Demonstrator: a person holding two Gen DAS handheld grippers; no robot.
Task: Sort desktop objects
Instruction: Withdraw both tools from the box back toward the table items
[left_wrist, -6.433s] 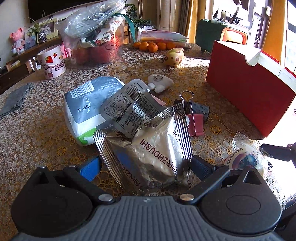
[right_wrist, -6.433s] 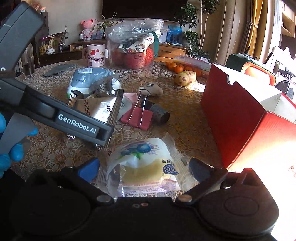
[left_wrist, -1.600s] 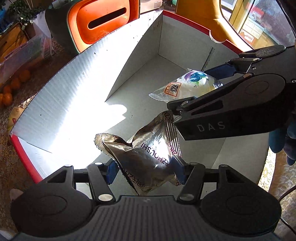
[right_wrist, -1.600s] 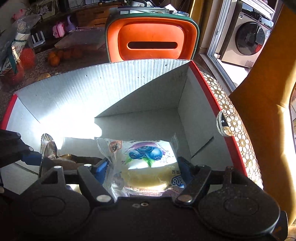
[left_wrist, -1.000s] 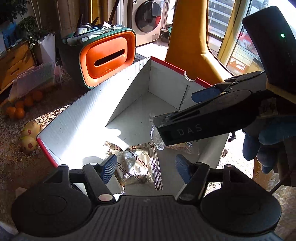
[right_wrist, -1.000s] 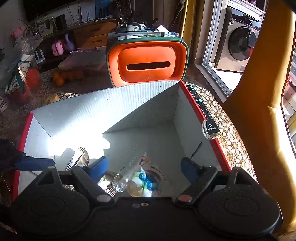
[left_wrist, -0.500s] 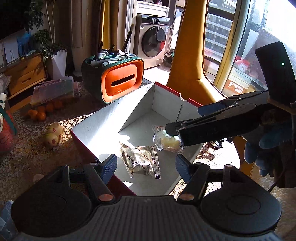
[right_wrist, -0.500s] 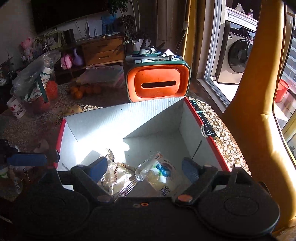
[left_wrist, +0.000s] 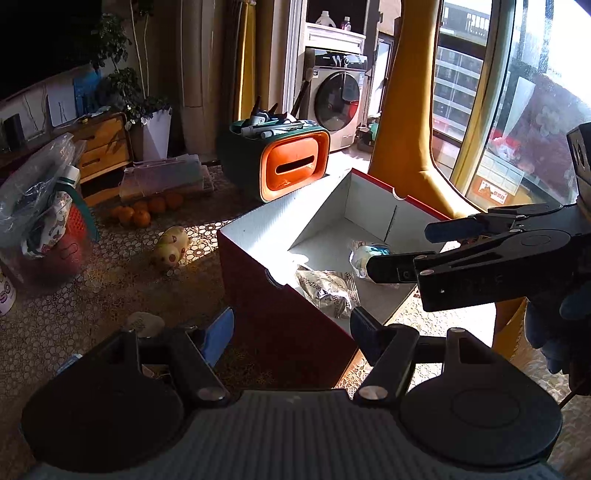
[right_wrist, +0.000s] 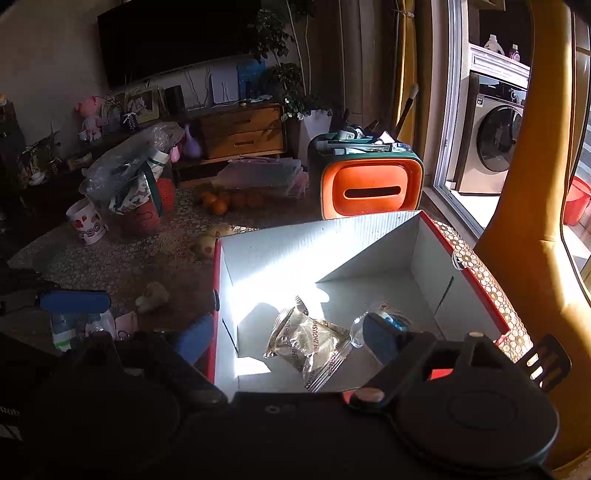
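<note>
A red cardboard box (left_wrist: 280, 317) with a white inside (right_wrist: 295, 258) stands on the table. On its floor lie a silver snack packet (left_wrist: 327, 290) (right_wrist: 308, 341) and a clear blueberry bun packet (left_wrist: 364, 254) (right_wrist: 384, 317). My left gripper (left_wrist: 290, 330) is open and empty, raised in front of the box's near red wall. My right gripper (right_wrist: 284, 338) is open and empty above the box's near edge; it also shows at the right of the left wrist view (left_wrist: 410, 249), held by a blue-gloved hand (left_wrist: 557, 325).
An orange and green organiser (left_wrist: 288, 166) (right_wrist: 369, 184) stands behind the box. Oranges (left_wrist: 142, 210), a spotted toy (left_wrist: 170, 247), a bagged basket (right_wrist: 136, 184), a mug (right_wrist: 86, 221) and small items (right_wrist: 151, 295) sit on the lace tablecloth left of the box.
Both grippers have pulled back and up from the box, jaws still open. The two packets stay on the box floor, and more of the table and room has come into view.
</note>
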